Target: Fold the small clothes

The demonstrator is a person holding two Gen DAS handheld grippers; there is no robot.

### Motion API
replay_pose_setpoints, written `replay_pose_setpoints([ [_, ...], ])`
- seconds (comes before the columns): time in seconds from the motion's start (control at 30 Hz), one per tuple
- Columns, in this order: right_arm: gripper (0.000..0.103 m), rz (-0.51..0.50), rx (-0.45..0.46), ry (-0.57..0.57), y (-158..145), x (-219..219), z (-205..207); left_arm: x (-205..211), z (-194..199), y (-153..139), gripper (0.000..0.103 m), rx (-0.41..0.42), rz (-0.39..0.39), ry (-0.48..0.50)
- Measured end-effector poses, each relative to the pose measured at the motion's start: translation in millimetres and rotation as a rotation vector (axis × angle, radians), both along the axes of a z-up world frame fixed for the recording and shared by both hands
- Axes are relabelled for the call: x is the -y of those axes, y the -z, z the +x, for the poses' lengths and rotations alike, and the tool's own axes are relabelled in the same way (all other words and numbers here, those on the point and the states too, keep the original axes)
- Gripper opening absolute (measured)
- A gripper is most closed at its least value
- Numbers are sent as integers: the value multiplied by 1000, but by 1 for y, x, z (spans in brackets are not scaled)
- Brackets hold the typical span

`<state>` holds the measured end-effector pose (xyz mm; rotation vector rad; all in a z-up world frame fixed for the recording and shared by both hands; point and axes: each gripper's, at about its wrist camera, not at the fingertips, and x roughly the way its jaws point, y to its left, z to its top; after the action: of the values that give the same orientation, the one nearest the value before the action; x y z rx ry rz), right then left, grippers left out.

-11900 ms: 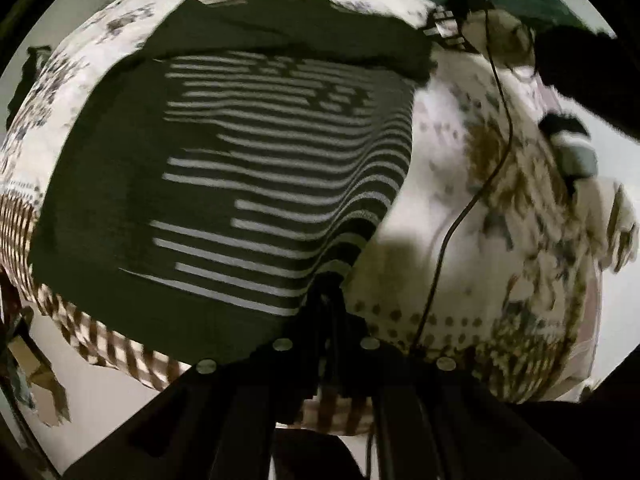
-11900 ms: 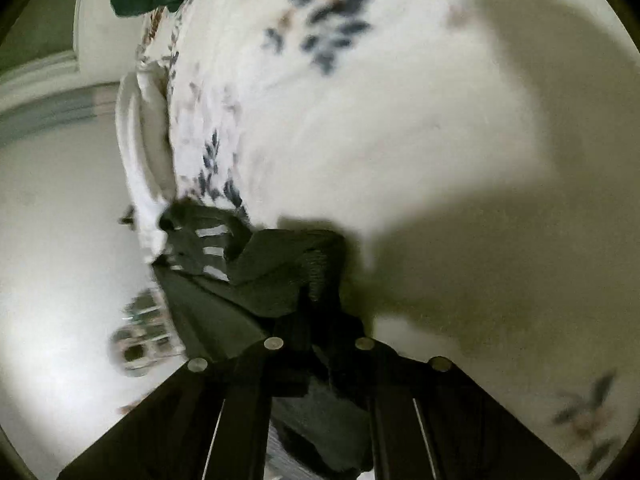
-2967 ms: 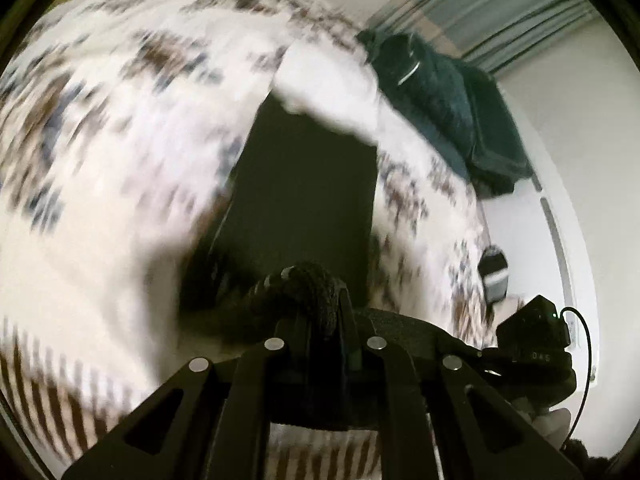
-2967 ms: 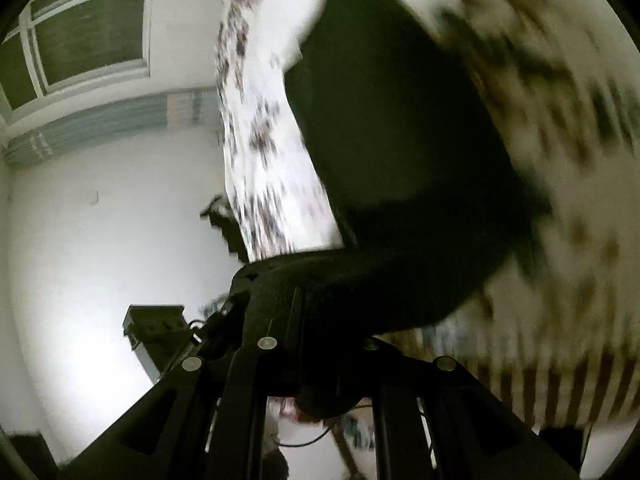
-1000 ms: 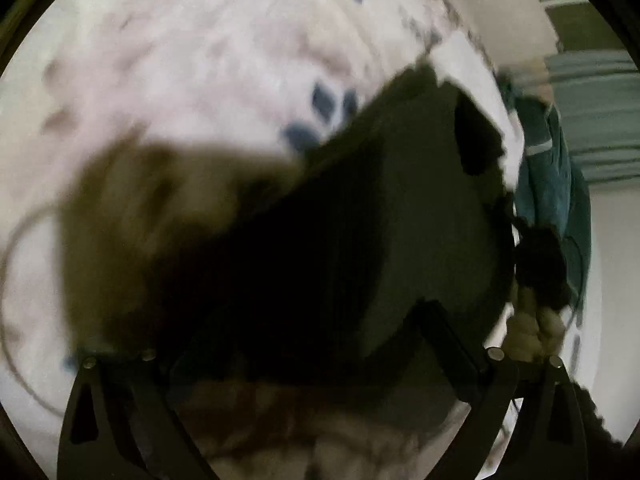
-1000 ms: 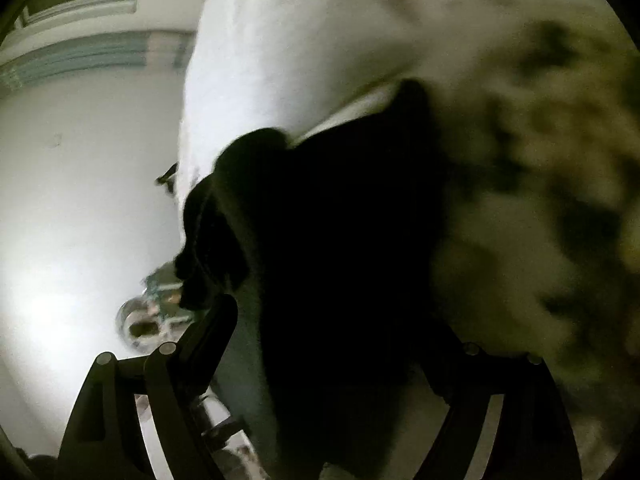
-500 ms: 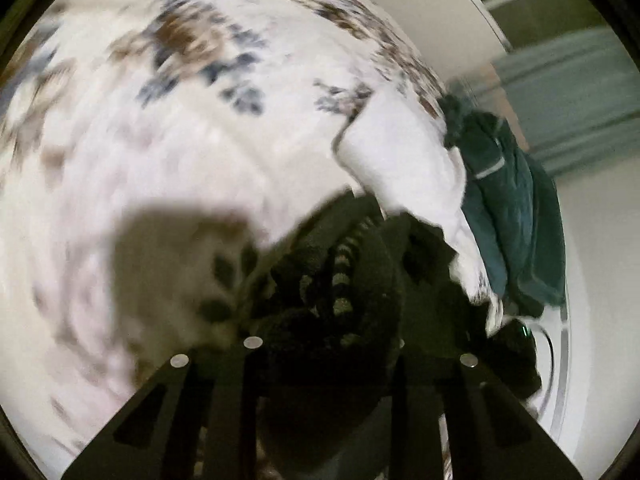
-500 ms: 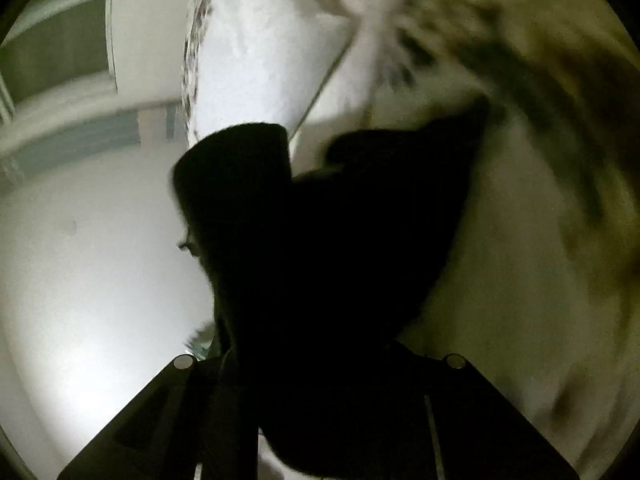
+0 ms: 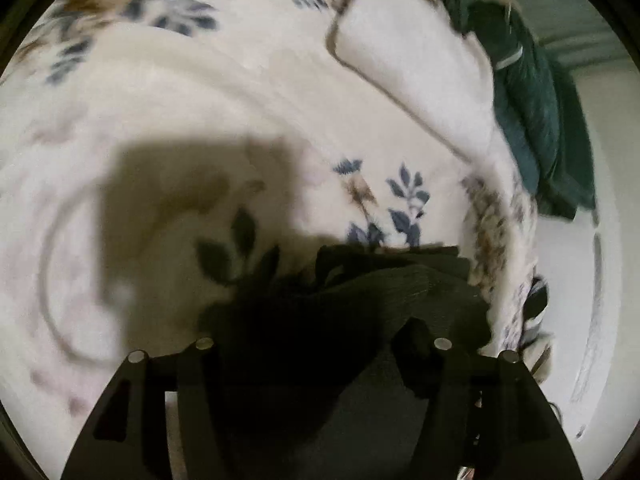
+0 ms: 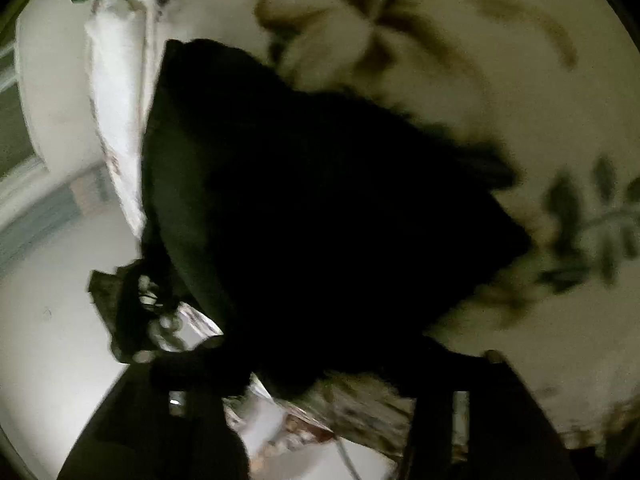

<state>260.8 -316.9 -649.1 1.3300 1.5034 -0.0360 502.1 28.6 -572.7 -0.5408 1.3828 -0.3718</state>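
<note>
A dark green knit garment [image 9: 380,292] lies bunched on the white floral bed cover [image 9: 200,100], right in front of my left gripper [image 9: 320,344]. The left jaws stand wide apart with the cloth lying between them, not pinched. In the right wrist view the same dark garment [image 10: 320,208] fills the middle as a folded dark mass. My right gripper [image 10: 320,364] also stands wide open, its fingers either side of the cloth's near edge. The fingertips are dark and partly hidden by fabric.
A white pillow [image 9: 412,60] lies beyond the garment, with a dark teal cloth [image 9: 536,100] behind it at the bed's far edge. The bed's side edge and floor [image 10: 60,340] show at left in the right wrist view.
Half a second ago both grippers were shut on the bundled garment and carrying it. Now both have opened and the garment rests on the bed cover near the pillow.
</note>
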Motion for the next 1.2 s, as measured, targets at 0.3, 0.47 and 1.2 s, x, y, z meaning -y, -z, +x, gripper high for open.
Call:
replay_pose_setpoints([
  [0.3, 65, -29, -100, -184, -25, 41, -49, -73, -107, -35, 70, 13, 143, -197],
  [0.47, 65, -15, -122, -277, -34, 41, -60, -95, -170, 4, 70, -148, 189, -241],
  [1.2, 4, -499, 352, -466, -80, 29, 233, -51, -167, 50, 103, -188, 454, -168],
])
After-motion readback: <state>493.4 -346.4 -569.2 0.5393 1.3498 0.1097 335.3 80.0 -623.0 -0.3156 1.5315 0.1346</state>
